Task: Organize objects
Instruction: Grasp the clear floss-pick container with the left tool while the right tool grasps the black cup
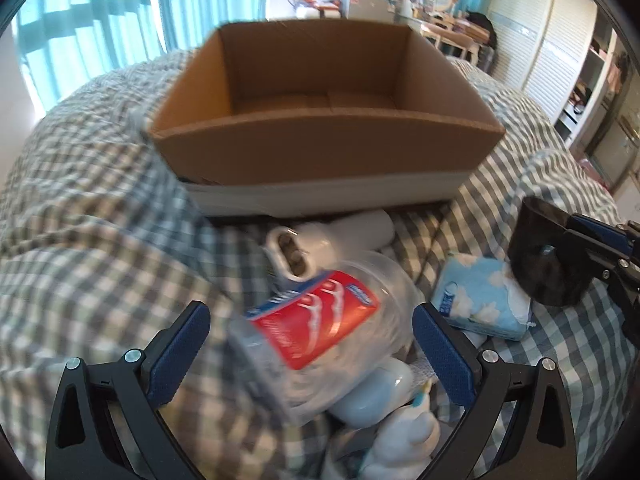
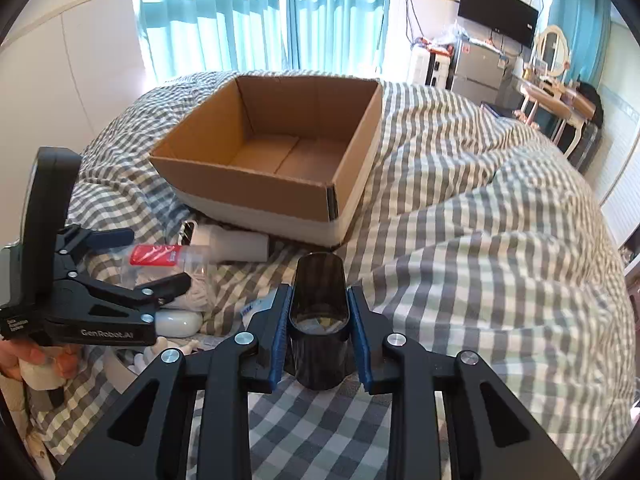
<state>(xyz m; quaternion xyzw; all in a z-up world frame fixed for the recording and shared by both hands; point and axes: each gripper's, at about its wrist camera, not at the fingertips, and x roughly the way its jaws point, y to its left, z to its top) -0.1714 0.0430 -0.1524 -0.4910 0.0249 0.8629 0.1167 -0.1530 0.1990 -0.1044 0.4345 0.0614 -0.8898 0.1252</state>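
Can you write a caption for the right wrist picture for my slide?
Right gripper fingers squeeze a black cup before an empty cardboard box on a checked blanket.

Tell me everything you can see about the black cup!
The black cup is a dark, shiny, see-through tumbler, probably plastic, with an open oval mouth and nothing clearly inside. It is tilted, its mouth aimed toward the cardboard box. The right gripper is shut on it, one blue pad on each side, holding it above the checked blanket. In the left wrist view it shows at the right edge.
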